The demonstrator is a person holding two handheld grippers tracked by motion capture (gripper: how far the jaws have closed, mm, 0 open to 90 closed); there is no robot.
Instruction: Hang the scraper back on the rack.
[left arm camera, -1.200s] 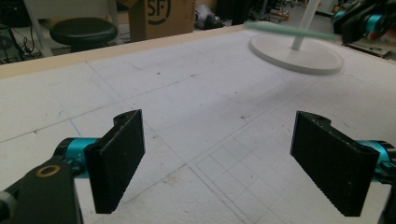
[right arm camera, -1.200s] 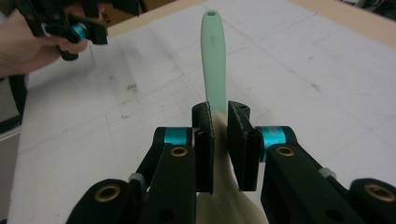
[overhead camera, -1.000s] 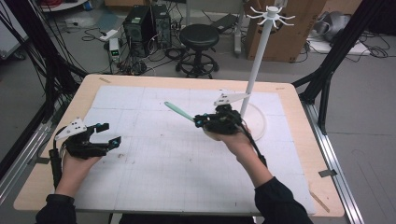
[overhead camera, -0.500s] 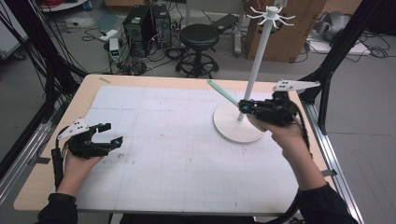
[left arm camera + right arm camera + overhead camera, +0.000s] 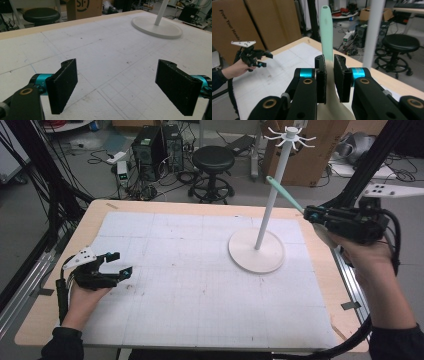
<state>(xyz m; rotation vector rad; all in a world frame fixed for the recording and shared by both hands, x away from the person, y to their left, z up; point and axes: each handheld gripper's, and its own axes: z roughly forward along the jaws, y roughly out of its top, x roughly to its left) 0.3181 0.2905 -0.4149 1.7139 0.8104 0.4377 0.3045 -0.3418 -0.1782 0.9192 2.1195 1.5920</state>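
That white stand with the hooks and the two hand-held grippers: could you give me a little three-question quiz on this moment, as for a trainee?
1. True or false: the left gripper is shut on something.
2. What does the right gripper hold? A) a black cable B) a mint-green utensil C) a white plate
3. Fill in: the white stand rests on the ____ side of the table, as the person sees it.

Key
1. False: its jaws stand wide apart over the gridded mat.
2. B: the mint-green utensil is clamped with its handle pointing away, towards the stand's pole.
3. Right.
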